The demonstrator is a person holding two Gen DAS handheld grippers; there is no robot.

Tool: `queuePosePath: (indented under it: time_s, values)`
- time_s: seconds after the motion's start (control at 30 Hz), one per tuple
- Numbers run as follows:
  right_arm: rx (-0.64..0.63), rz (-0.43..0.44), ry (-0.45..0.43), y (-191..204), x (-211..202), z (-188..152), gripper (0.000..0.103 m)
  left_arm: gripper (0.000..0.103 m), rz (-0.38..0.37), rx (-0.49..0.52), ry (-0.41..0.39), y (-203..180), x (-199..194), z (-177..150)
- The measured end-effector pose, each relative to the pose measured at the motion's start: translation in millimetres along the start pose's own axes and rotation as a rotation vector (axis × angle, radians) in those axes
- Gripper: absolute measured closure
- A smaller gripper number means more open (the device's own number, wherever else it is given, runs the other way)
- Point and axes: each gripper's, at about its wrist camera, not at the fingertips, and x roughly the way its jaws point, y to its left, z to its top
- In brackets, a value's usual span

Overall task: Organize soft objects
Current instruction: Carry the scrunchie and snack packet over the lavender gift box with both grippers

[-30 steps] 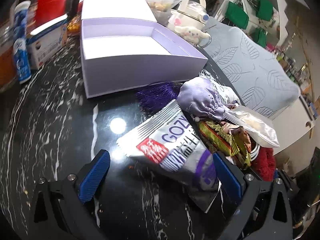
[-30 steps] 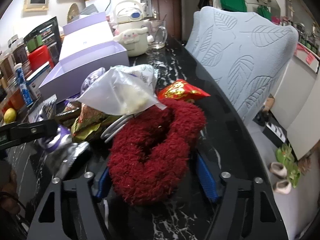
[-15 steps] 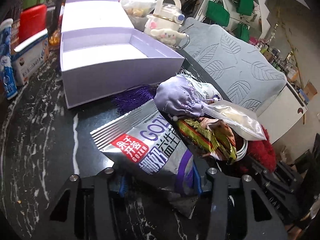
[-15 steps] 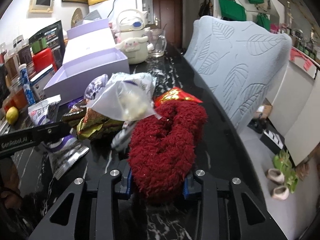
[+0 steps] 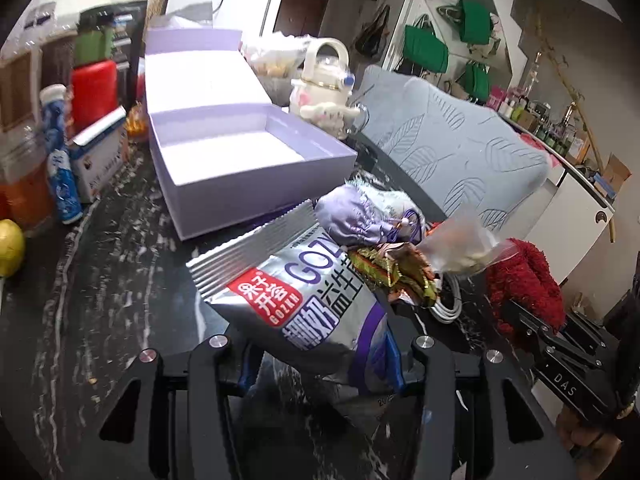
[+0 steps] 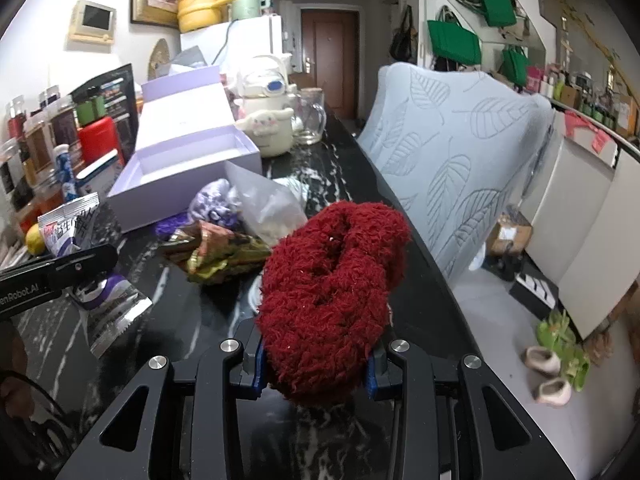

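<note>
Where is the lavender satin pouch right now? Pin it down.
In the left wrist view the lavender satin pouch sits right of centre, on the silver snack bag's far end, just in front of the open purple box.

The silver snack bag (image 5: 304,300) hides the blue pads of the left tool (image 5: 320,376), so their contact with it cannot be seen. The fuzzy red slipper (image 6: 332,280) covers most of the pads of the right tool (image 6: 314,364). The clear plastic bag (image 5: 464,248) is blurred, its contents unreadable. A white cable (image 5: 448,308) shows only partly beneath the pile. Bottles at the left (image 5: 24,128) are cut by the frame edge.
</note>
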Motion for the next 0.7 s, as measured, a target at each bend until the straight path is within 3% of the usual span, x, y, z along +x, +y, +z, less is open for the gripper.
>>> queuePosePath:
  time_s: [0.27, 0.7]
  values:
    - [-0.045, 0.036, -0.051, 20.5, -26.0, 3.7, 0.069, 0.055, 0.015, 0.003, -0.069, 3.0, -37.3, -3.3]
    - [-0.091, 0.133, -0.06, 61.2, -27.6, 11.0, 0.069, 0.055, 0.069, 0.042, -0.141, 18.2, -72.9, 7.3]
